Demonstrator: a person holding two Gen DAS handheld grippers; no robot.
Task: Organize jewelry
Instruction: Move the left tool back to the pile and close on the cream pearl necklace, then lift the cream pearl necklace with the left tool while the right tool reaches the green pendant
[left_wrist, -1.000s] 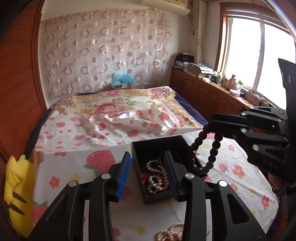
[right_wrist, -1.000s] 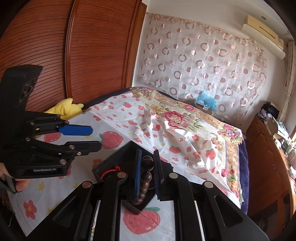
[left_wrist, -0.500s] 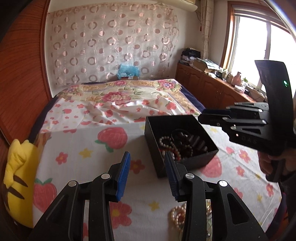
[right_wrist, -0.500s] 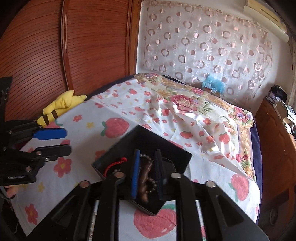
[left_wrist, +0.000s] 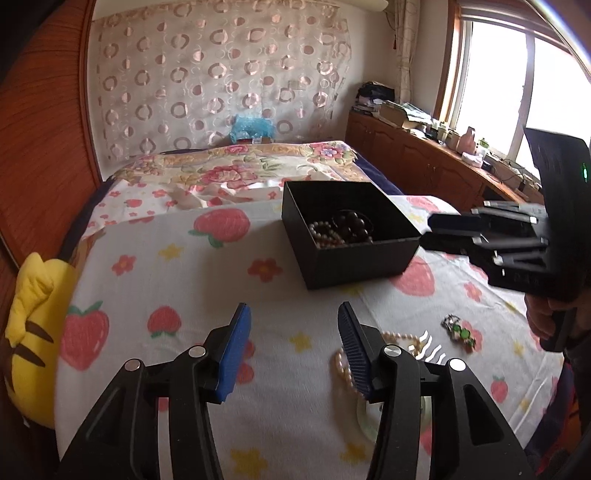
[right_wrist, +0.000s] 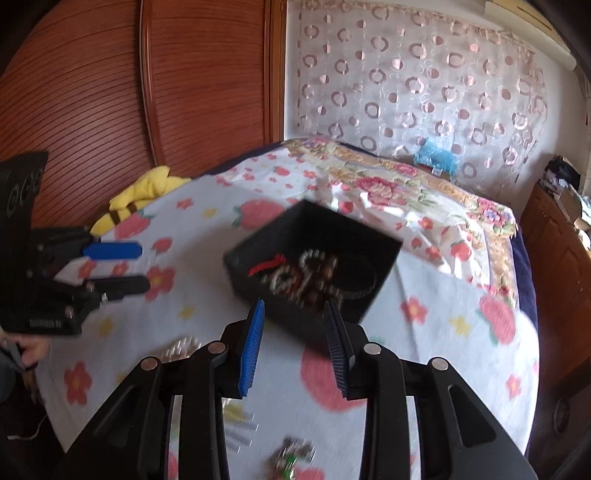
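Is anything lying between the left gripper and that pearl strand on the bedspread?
Nothing visible. The pearl strand lies just right of the opening, empty left gripper, partly hidden behind its right finger.

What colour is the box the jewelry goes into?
Black, inside and out. The box shows most sharply in the left wrist view; the right wrist view is blurred.
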